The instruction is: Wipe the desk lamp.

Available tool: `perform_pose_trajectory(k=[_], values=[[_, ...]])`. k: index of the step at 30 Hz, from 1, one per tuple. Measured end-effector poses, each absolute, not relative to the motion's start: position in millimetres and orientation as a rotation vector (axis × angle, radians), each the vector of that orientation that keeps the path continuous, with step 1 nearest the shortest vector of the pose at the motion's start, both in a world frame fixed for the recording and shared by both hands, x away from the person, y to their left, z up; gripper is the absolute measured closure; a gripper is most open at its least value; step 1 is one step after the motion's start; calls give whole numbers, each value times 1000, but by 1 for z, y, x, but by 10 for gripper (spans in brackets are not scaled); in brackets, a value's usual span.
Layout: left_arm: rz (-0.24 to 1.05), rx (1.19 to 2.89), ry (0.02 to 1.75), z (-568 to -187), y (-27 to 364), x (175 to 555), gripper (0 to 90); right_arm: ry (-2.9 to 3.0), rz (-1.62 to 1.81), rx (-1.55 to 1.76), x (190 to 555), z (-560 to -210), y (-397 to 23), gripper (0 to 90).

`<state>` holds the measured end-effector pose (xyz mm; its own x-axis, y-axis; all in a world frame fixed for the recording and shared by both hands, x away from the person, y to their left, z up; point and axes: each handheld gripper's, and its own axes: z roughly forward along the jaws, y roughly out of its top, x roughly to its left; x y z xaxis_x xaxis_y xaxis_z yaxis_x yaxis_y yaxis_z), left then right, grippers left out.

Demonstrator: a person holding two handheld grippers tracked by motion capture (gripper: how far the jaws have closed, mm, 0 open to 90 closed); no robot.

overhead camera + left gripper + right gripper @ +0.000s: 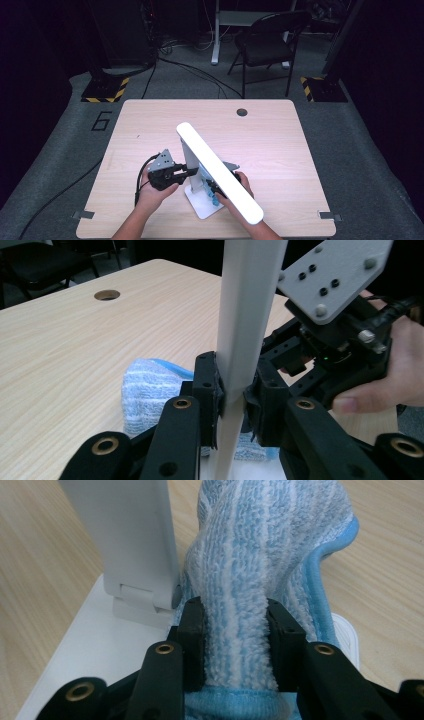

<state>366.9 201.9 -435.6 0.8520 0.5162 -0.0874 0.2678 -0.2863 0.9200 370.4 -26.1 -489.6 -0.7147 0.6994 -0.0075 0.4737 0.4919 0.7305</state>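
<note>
High view showed a white desk lamp (200, 165) standing near the front edge of the counter (270, 140), about midway along it, its long light bar (220, 172) slanting from the middle of the counter toward the front right. Left hand-held gripper (189, 171) was clamped on the lamp's upright stem (245, 330); in the left gripper view both pads pressed its flat sides. Right hand-held gripper (235, 640) was clenched on a blue-and-white striped microfibre cloth (260, 565), bunched upward between the jaws. Right gripper view placed the cloth just beside the stem's hinge, over the lamp's white base (100, 650). Left gripper view showed the cloth (150, 390) resting low behind the stem, with the right hand (385, 375) close by.
</note>
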Motion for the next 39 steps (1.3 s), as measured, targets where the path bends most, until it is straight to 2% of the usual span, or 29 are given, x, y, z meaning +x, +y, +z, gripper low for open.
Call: perform_pose_trajectory(k=[23, 39], values=[[273, 1877, 601, -437, 204, 366, 761, 2364, 1106, 1079, 396, -497, -70, 675], [276, 1872, 604, -437, 209, 369, 762, 2330, 1043, 1162, 396, -492, -84, 677]])
